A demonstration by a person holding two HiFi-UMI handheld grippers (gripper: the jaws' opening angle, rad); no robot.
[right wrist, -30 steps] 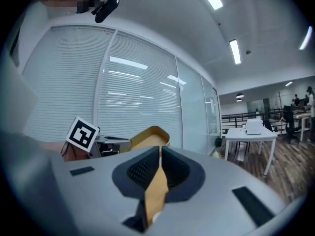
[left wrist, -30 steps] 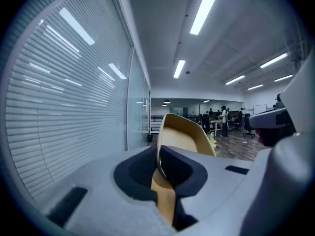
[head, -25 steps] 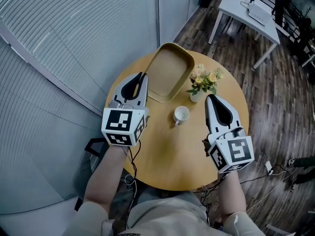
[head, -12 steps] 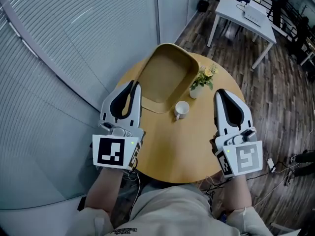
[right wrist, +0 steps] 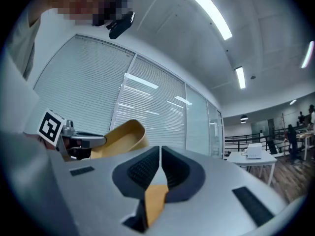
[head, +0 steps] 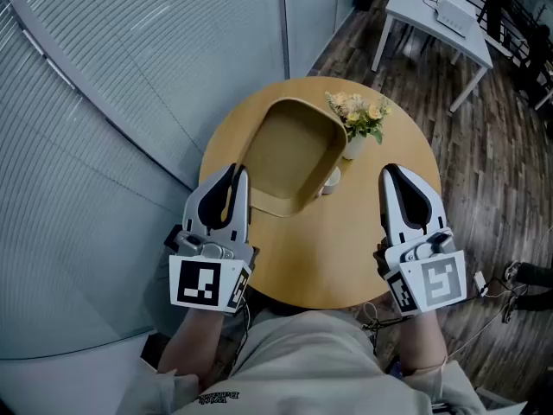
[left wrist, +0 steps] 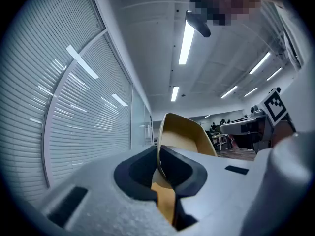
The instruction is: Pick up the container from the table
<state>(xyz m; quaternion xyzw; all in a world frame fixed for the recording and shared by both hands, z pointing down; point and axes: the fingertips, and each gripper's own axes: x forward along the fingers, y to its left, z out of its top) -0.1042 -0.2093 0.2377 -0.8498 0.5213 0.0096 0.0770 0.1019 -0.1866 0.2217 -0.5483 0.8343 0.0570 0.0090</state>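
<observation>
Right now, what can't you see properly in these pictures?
Cup: head view, mostly hidden behind the tilted container.
Vase: head view, mostly covered by its flowers.
Container's gripped rim: head view, under the left hand-held gripper.

Walled on the left with glass panels behind closed horizontal blinds (head: pixel 112 85). Floored in dark wood planks (head: pixel 492 162) around a round wooden table (head: pixel 346 258). Furnished further back with a white desk (head: pixel 432 15) on slim white legs. Lit from above by long ceiling strip lights (left wrist: pixel 186 38). Black railing (right wrist: pixel 243 141) far off, beside more glazing.
</observation>
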